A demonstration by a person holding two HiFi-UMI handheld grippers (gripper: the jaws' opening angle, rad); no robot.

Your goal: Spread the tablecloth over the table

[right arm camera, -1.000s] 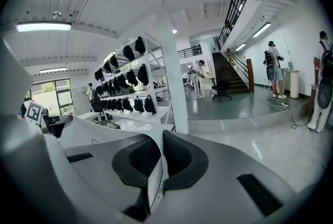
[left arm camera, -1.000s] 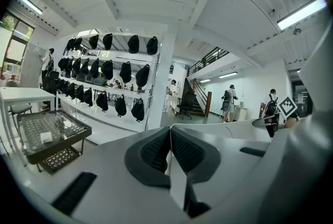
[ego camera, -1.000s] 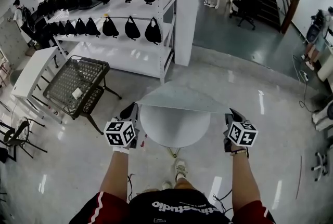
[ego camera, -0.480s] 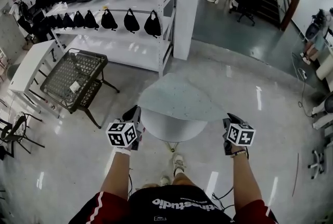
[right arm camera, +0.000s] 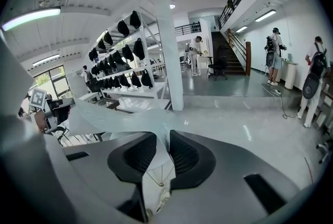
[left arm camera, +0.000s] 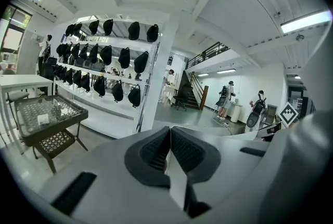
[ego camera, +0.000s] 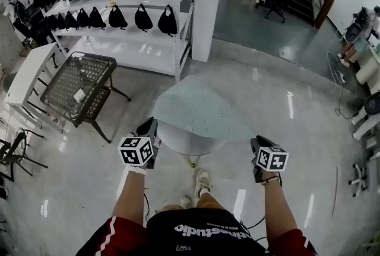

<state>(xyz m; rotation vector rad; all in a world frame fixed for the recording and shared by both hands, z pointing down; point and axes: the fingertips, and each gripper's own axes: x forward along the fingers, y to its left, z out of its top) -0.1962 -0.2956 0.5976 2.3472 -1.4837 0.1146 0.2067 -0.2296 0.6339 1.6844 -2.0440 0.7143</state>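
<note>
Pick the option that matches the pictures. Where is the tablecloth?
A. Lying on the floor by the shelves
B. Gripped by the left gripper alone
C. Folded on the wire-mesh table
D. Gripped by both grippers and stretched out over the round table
D: the tongs of the left gripper and the right gripper are each shut on the tablecloth, which extends over the round table.

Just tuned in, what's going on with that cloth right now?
A person holds a gripper in each hand. The left gripper and right gripper each pinch the near edge of the pale tablecloth, stretched out over the round white table. The far side is covered, but the table's near rim shows bare.
</note>
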